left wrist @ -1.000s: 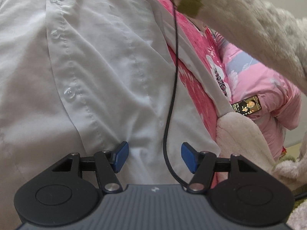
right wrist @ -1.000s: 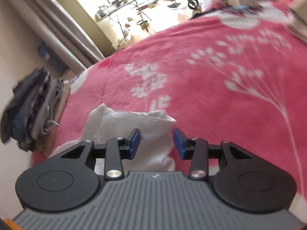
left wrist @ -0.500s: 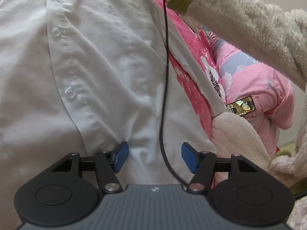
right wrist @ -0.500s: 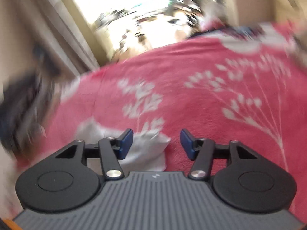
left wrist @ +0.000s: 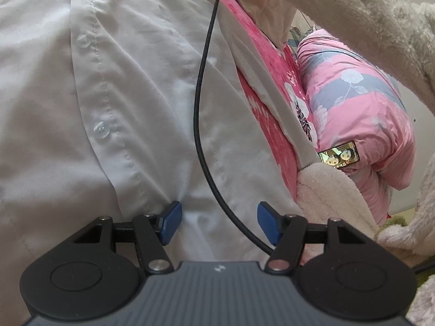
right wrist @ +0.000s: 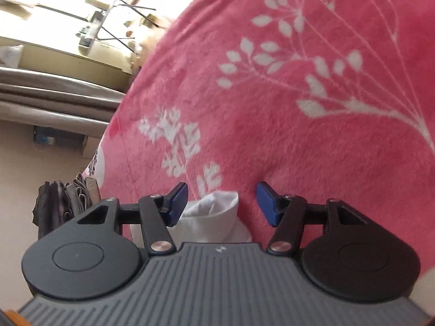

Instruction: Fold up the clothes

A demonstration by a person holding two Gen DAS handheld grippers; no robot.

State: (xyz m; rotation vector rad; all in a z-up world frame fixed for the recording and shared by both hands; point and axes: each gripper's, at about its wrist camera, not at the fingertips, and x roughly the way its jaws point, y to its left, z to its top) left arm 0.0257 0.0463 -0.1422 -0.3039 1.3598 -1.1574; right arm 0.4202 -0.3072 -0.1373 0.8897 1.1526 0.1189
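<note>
left gripper point(left wrist: 217, 222): jaws standing apart, gripping nothing; hovering over shirt point(left wrist: 114, 87), likely lining up a hem grab.
shirt: lying spread on bed point(left wrist: 272, 81), button placket running up left of the jaws, cloth passing under the gap.
cable point(left wrist: 199, 103): hanging across the shirt.
right gripper point(right wrist: 221, 203): jaws released, empty; white shirt corner point(right wrist: 214, 206) lying between them, untouched.

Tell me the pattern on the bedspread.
Pink-red bedspread with white branching leaf sprigs; clearest in the right wrist view.
</note>
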